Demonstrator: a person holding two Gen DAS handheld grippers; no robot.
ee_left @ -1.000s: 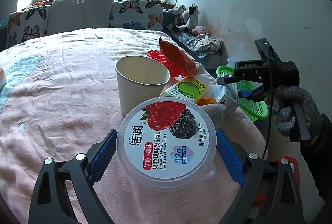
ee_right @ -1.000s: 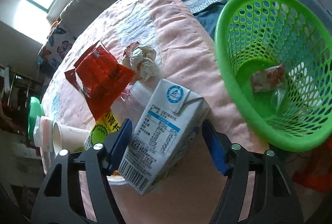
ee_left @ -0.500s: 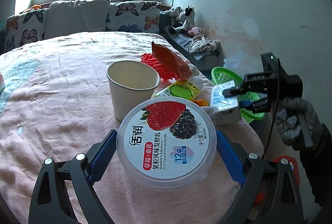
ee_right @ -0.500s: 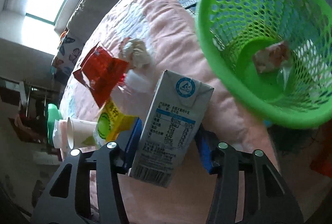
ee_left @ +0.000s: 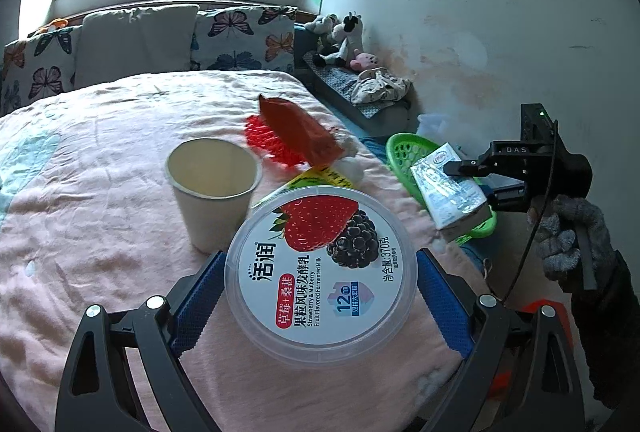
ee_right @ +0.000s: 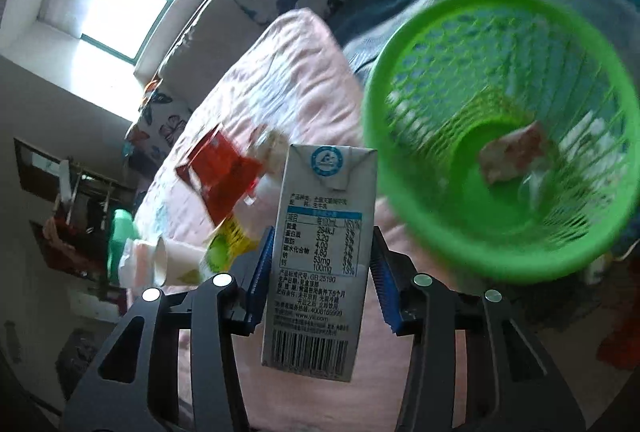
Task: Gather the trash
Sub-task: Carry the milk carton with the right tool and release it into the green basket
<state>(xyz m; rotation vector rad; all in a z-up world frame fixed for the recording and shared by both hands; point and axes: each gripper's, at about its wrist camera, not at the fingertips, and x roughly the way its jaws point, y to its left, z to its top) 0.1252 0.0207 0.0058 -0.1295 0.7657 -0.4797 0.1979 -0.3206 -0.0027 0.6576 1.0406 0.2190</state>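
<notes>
My left gripper (ee_left: 320,296) is shut on a round yogurt tub (ee_left: 320,272) with a strawberry and mulberry lid, held above the pink bedspread. My right gripper (ee_right: 322,276) is shut on a white and blue milk carton (ee_right: 320,256), lifted off the bed and held at the rim of the green basket (ee_right: 404,192). The carton (ee_left: 448,188) and the right gripper (ee_left: 484,180) also show in the left wrist view, in front of the basket (ee_left: 400,152). A wrapper (ee_right: 512,156) lies in the basket.
On the bed stand a paper cup (ee_left: 212,188), a red snack bag (ee_left: 296,132), a yellow-green packet (ee_left: 320,176) and crumpled paper (ee_left: 352,168). Butterfly pillows (ee_left: 244,40) line the back. Soft toys (ee_left: 344,36) sit by the wall. The basket is off the bed's right edge.
My right gripper has closed on the milk carton, lifted it off the bed and carried it right to the basket. My left gripper has kept the yogurt tub and risen slightly.
</notes>
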